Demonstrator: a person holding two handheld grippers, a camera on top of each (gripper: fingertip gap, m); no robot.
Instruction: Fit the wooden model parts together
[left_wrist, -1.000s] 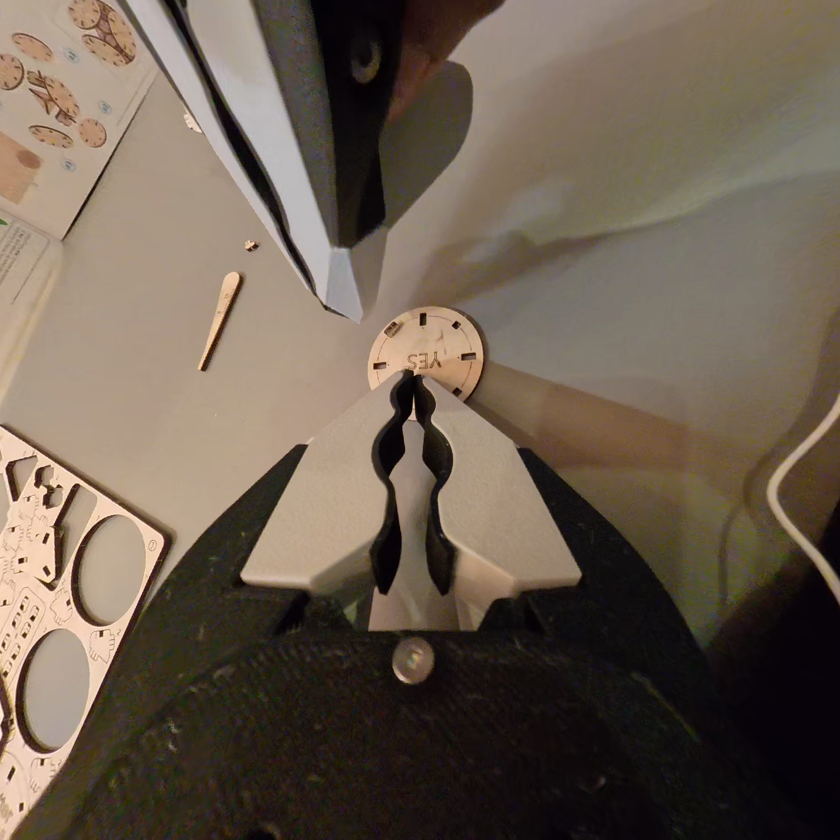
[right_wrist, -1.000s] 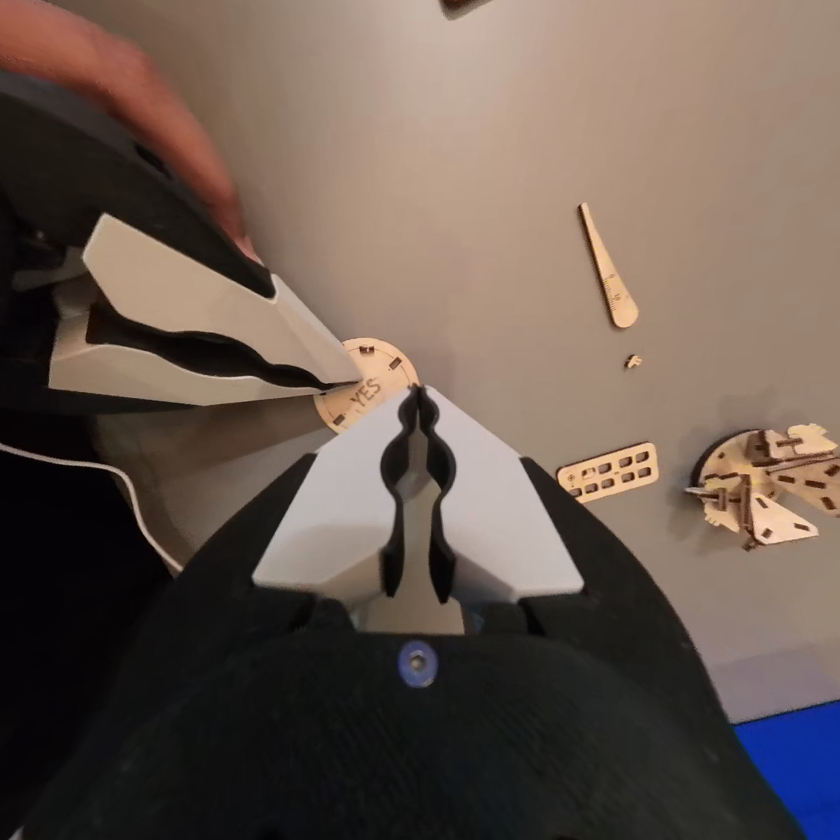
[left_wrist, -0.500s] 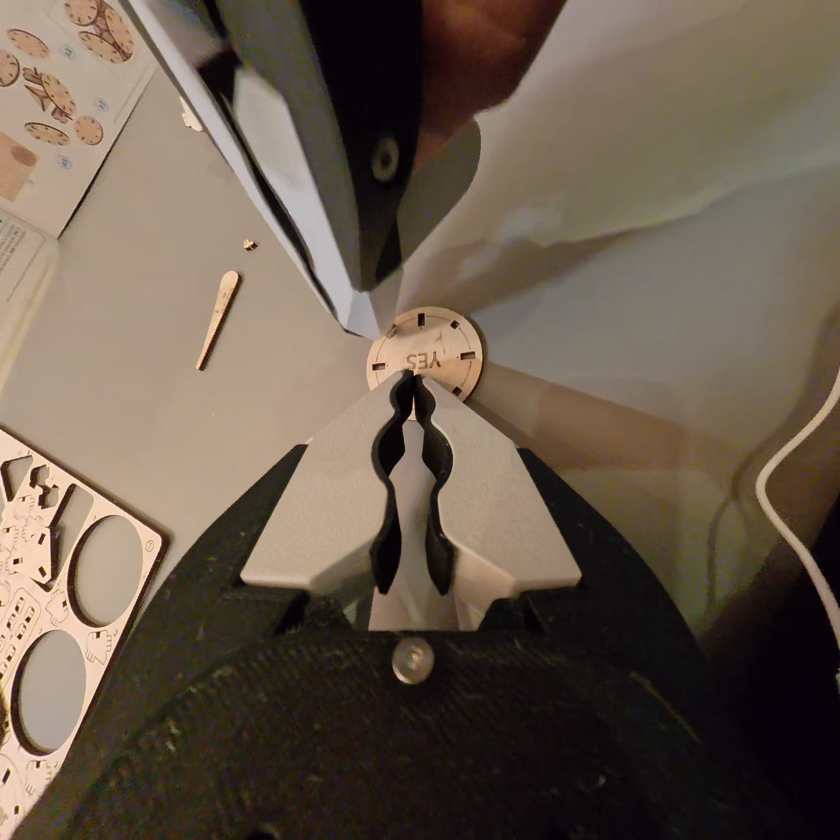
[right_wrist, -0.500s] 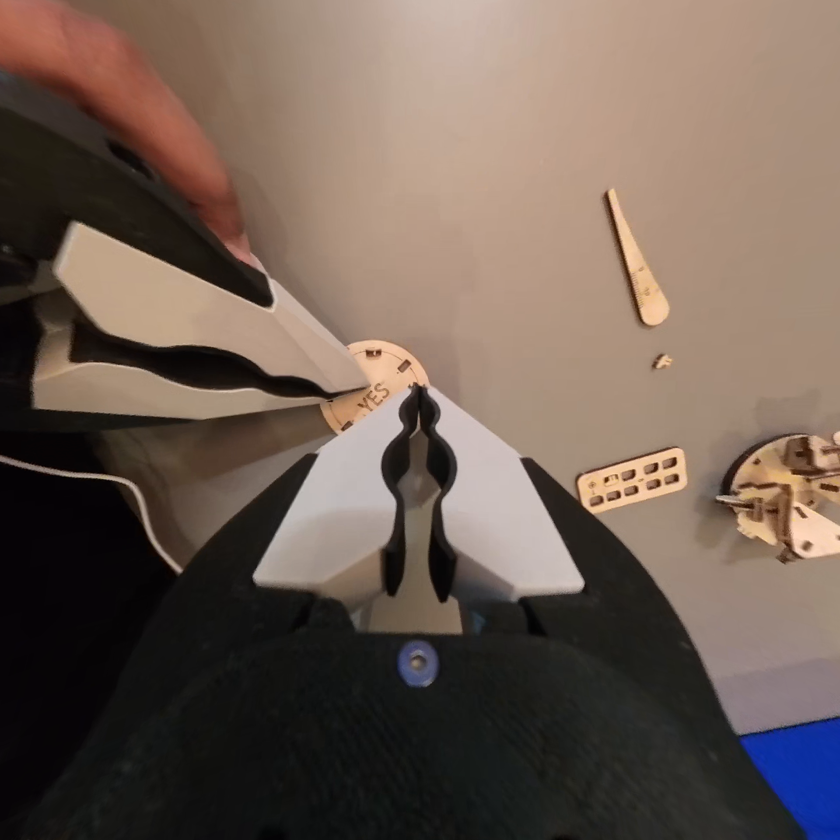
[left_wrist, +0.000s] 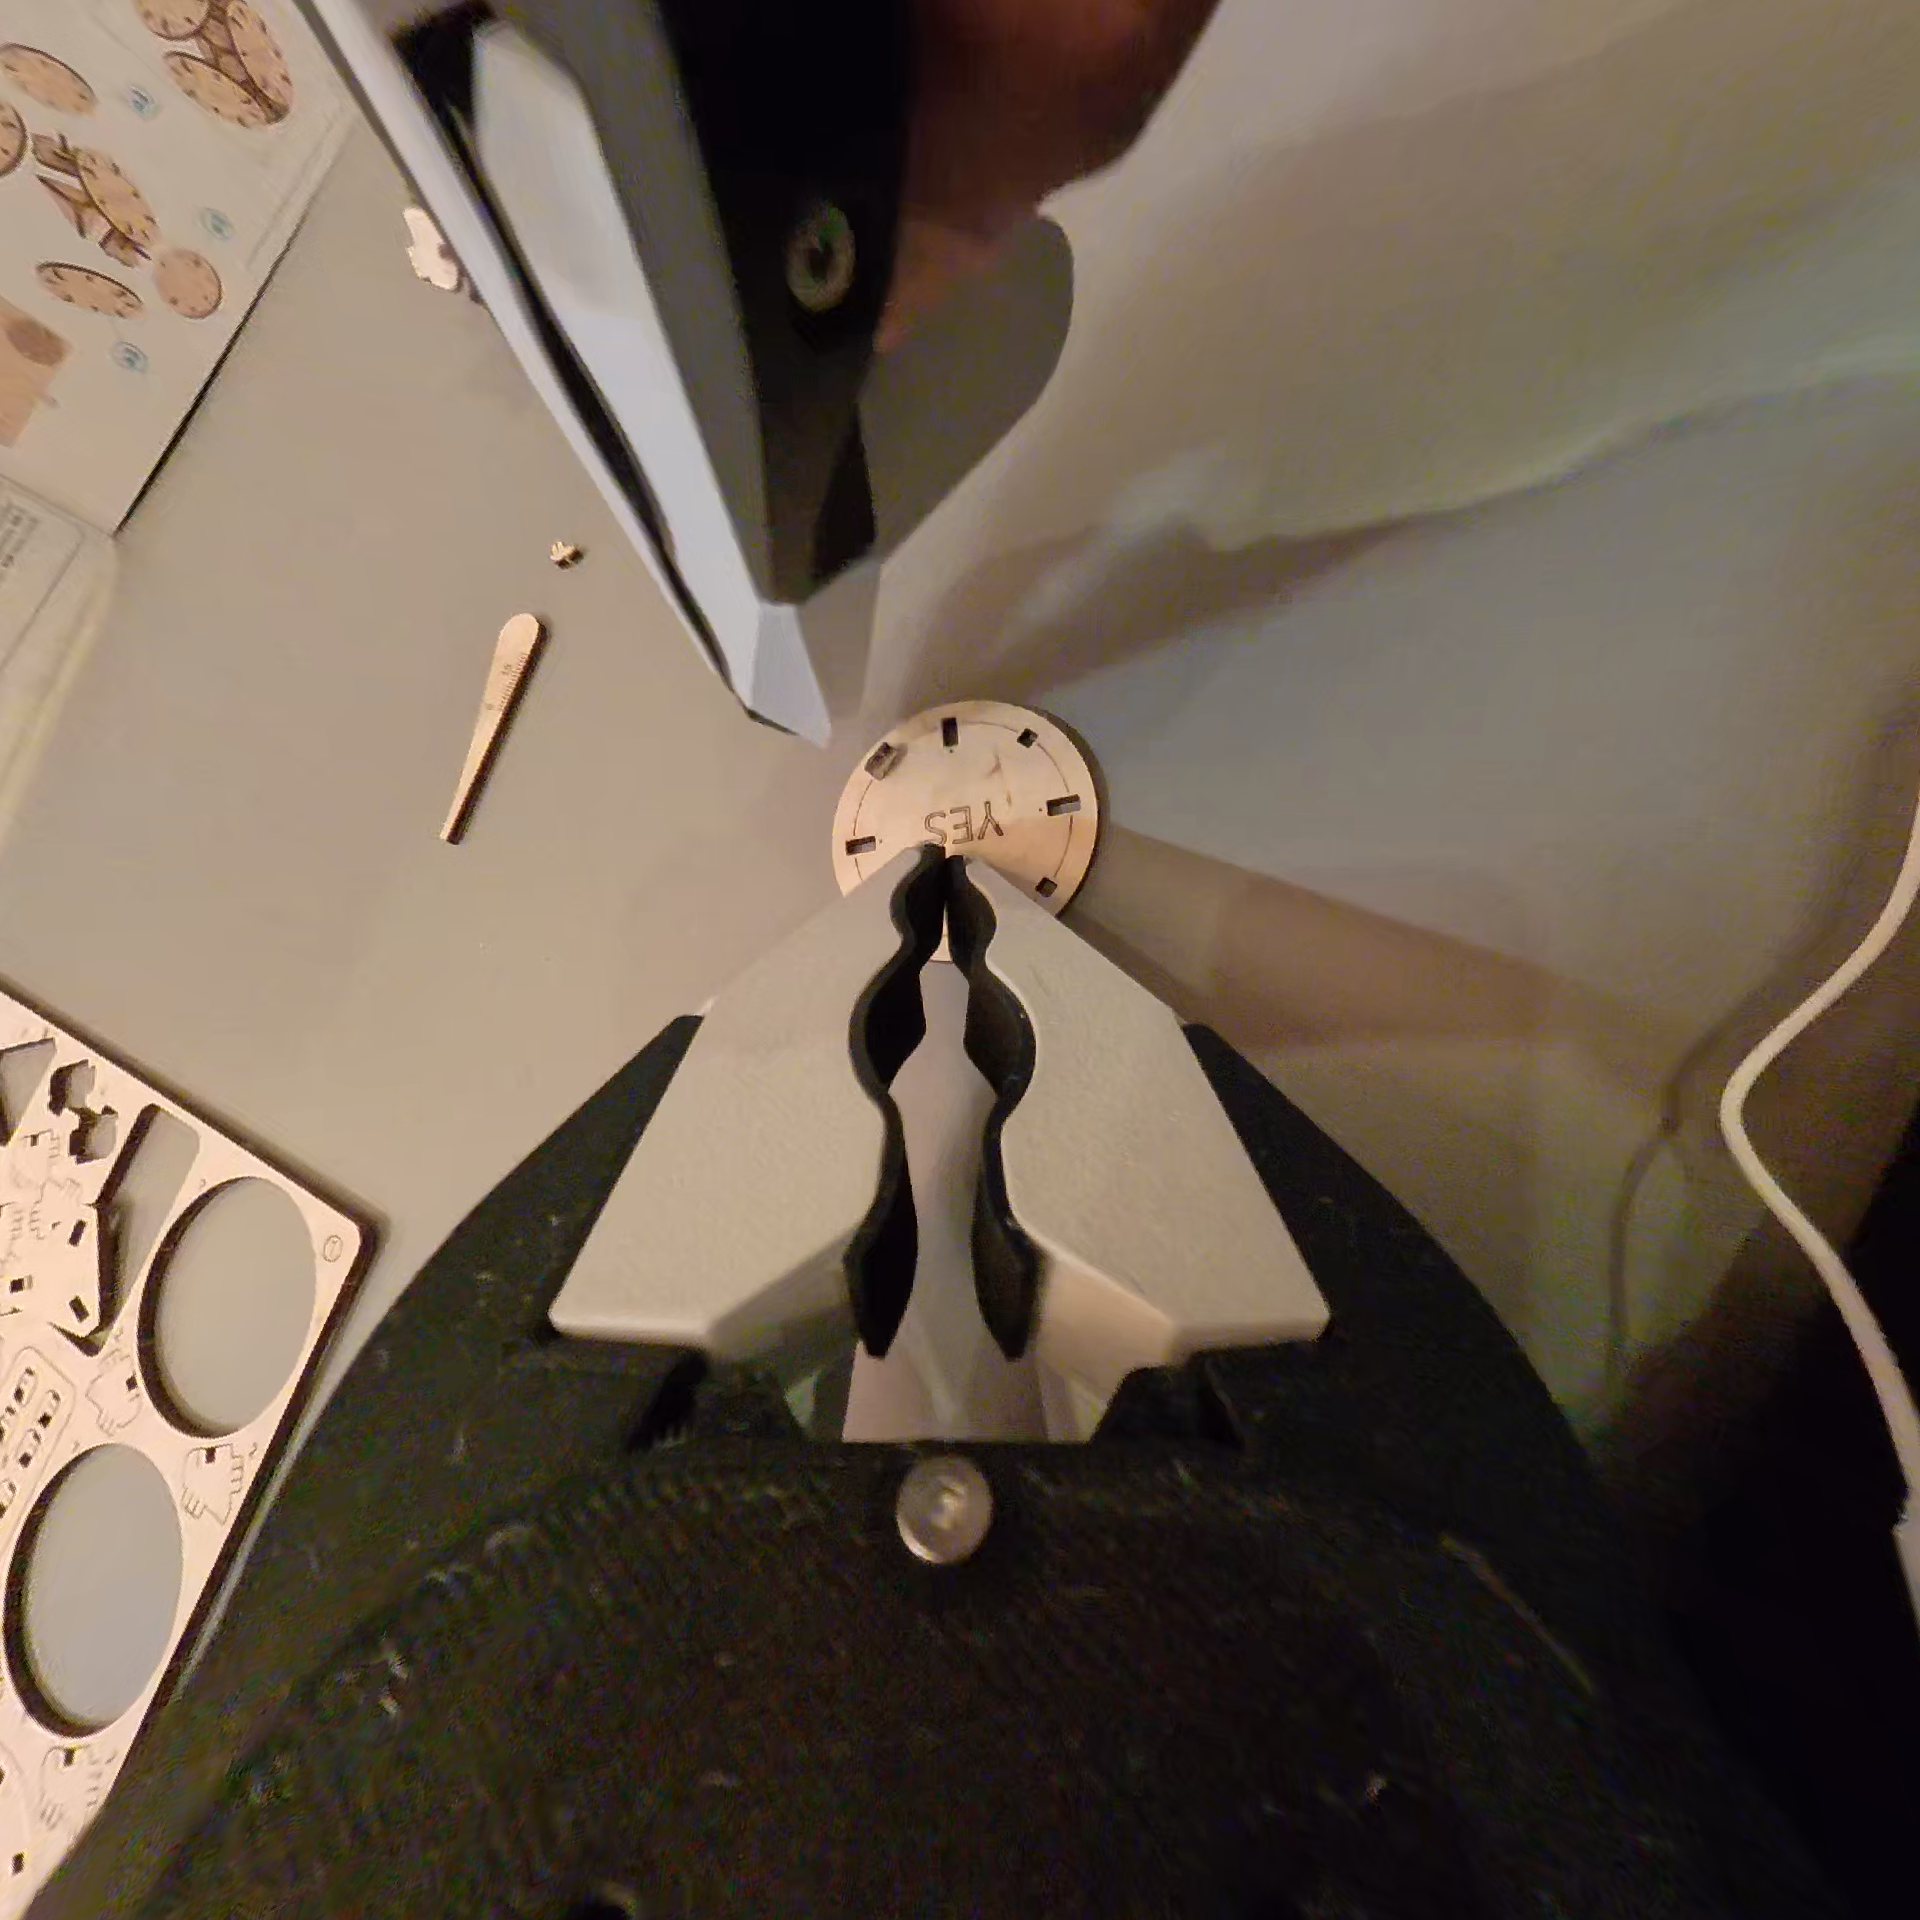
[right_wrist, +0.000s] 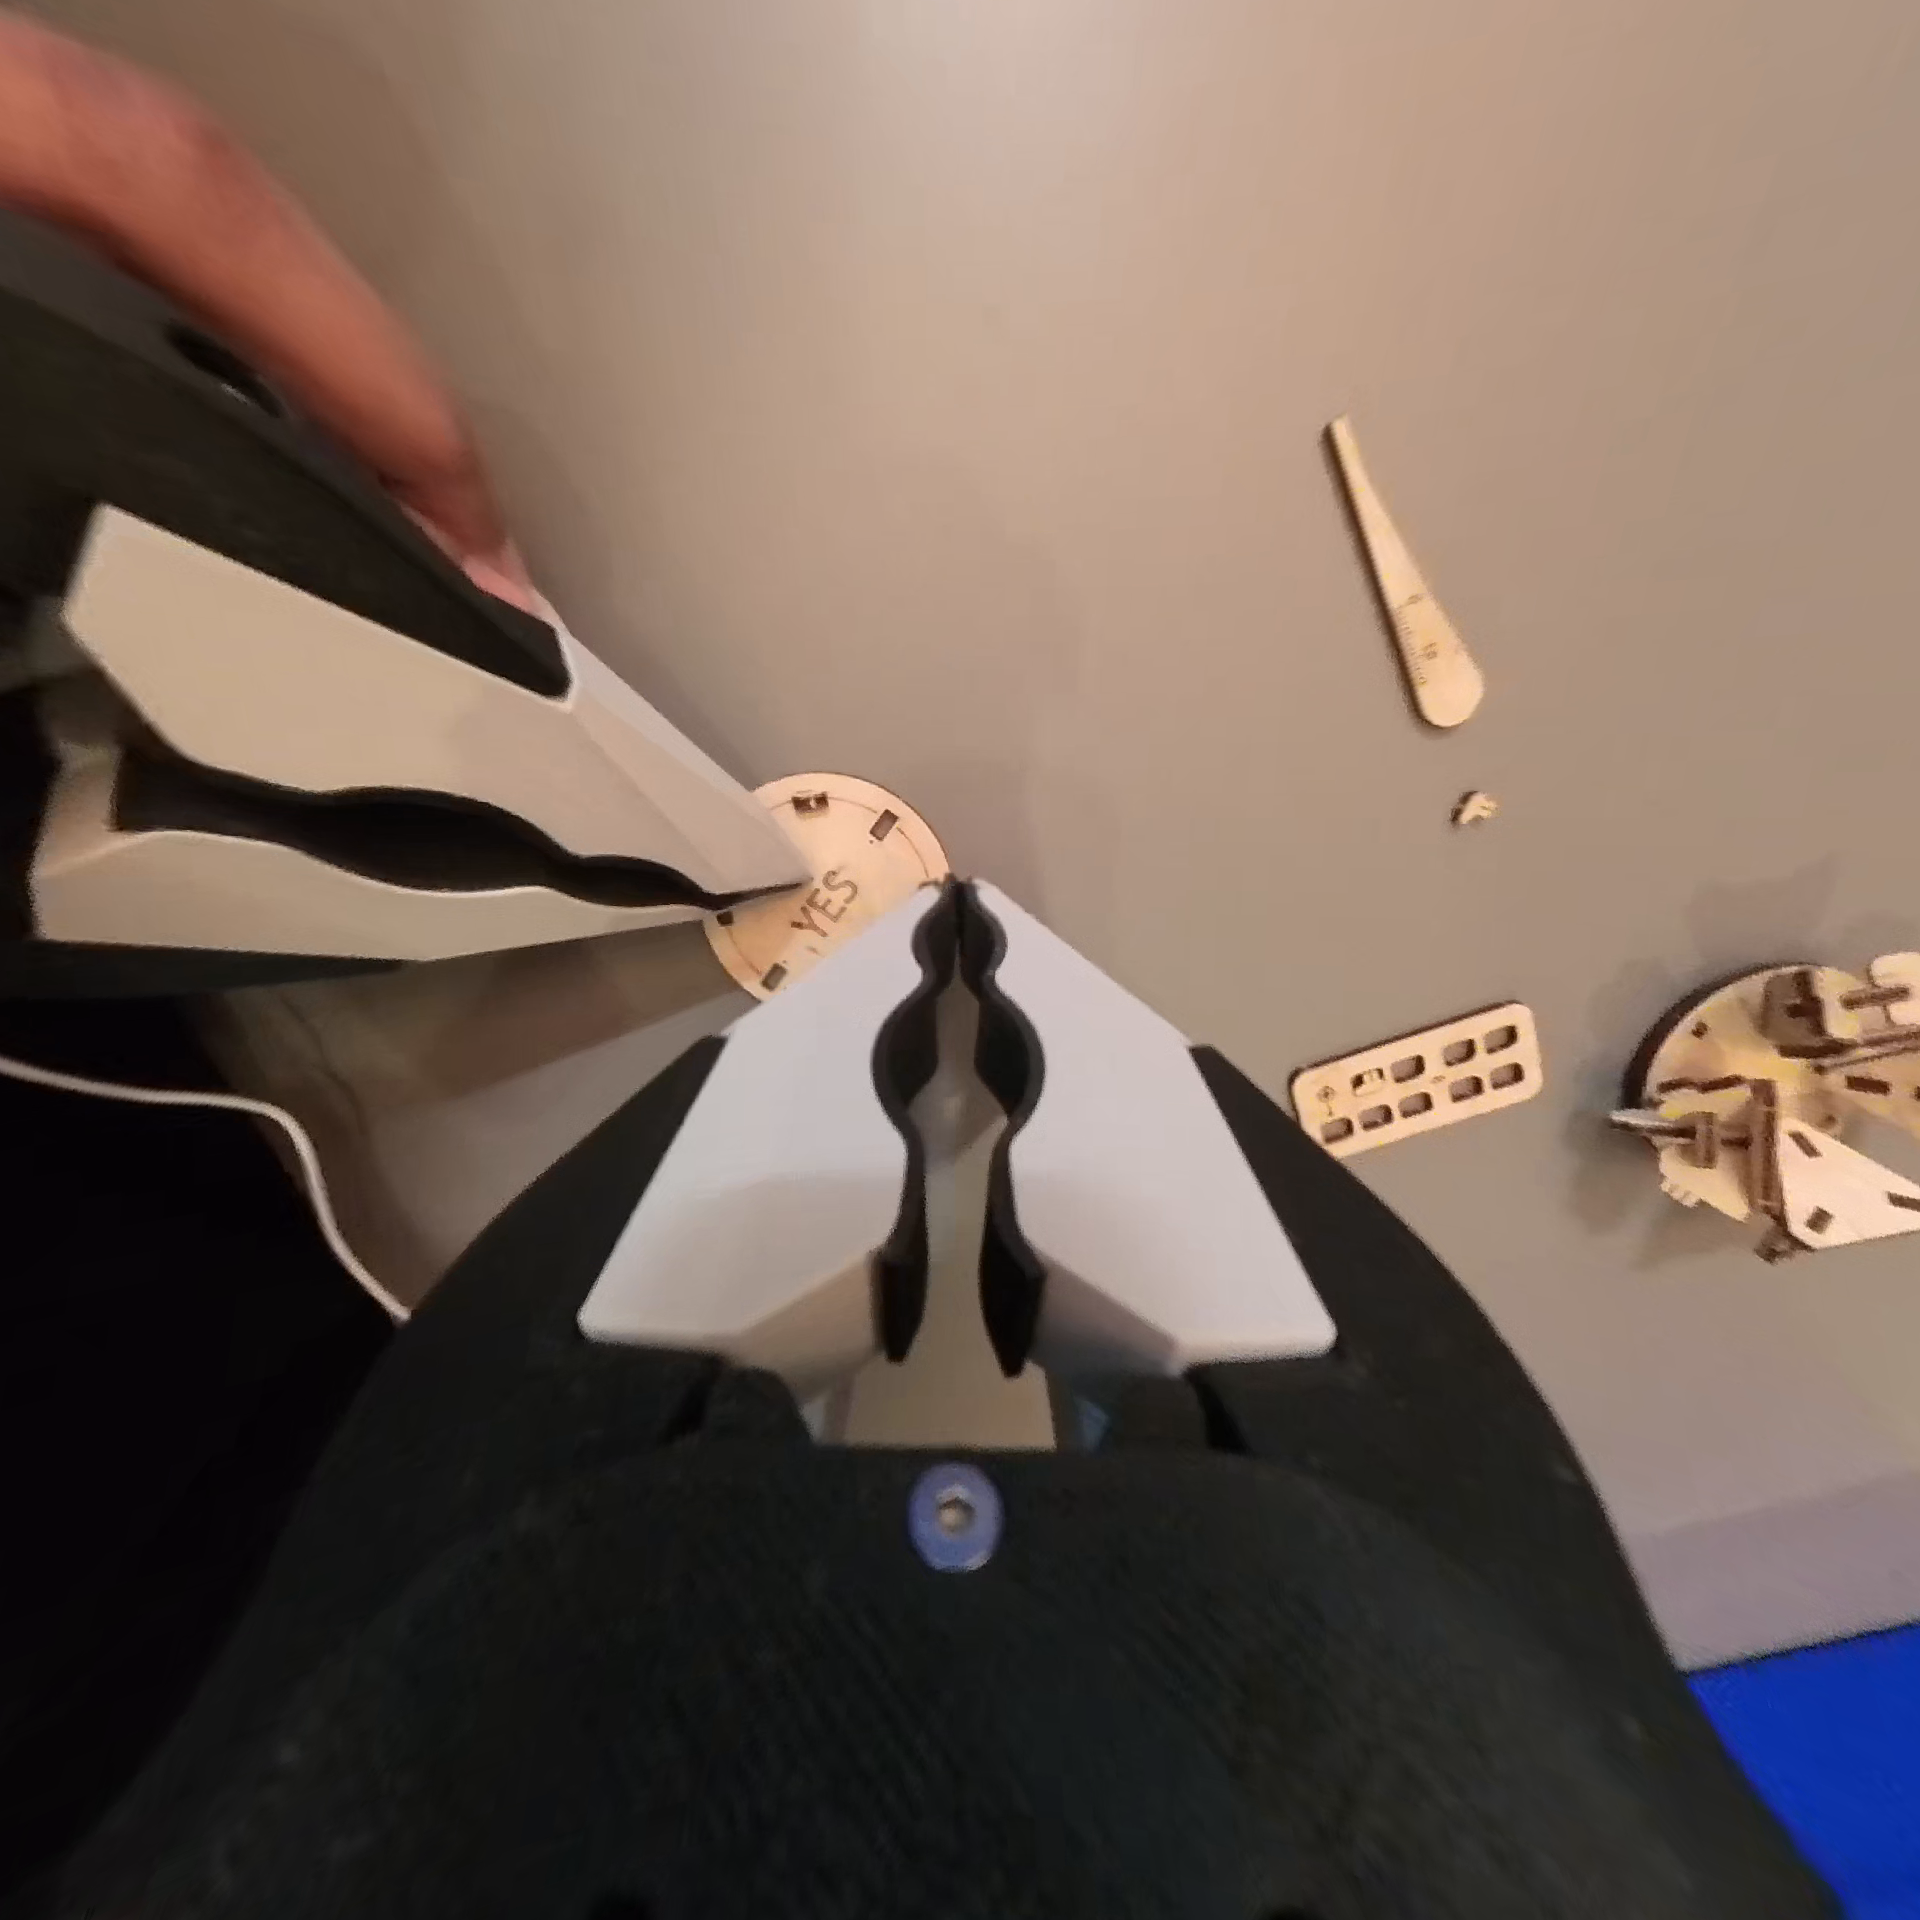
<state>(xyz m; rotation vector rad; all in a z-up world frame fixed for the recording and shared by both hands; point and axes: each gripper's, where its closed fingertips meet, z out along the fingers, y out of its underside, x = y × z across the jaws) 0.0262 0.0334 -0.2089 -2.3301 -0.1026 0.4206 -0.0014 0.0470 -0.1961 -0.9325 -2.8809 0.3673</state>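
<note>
A round wooden disc (left_wrist: 997, 790) with small slots round its rim lies on the grey table (left_wrist: 312, 831). My left gripper (left_wrist: 940, 854) is shut, and its fingertips rest over the disc's near part. In the right wrist view it comes in from the left with its tips (right_wrist: 774, 888) on the disc (right_wrist: 873, 842). My right gripper (right_wrist: 958, 885) is shut at the disc's edge. In the left wrist view it (left_wrist: 816, 732) points down just left of a rim slot. I cannot tell whether the tips press on the disc.
A tapered wooden stick (left_wrist: 494, 722) and a tiny wooden piece (left_wrist: 563, 553) lie left of the disc. Around it are a punched wooden sheet (left_wrist: 156, 1351), an instruction sheet (left_wrist: 125, 208), a slotted plate (right_wrist: 1418, 1091), a part-built wooden assembly (right_wrist: 1787, 1101) and a white cable (left_wrist: 1818, 1143). My left and right fingertips are right by each other. The tapered wooden stick (left_wrist: 494, 722) lies around 9 centimeters away from my right fingertips. Look for it in the right wrist view (right_wrist: 1390, 589) too.
The right gripper swayed a little toward the disc and back. Both grippers stayed shut and the disc kept its place.
</note>
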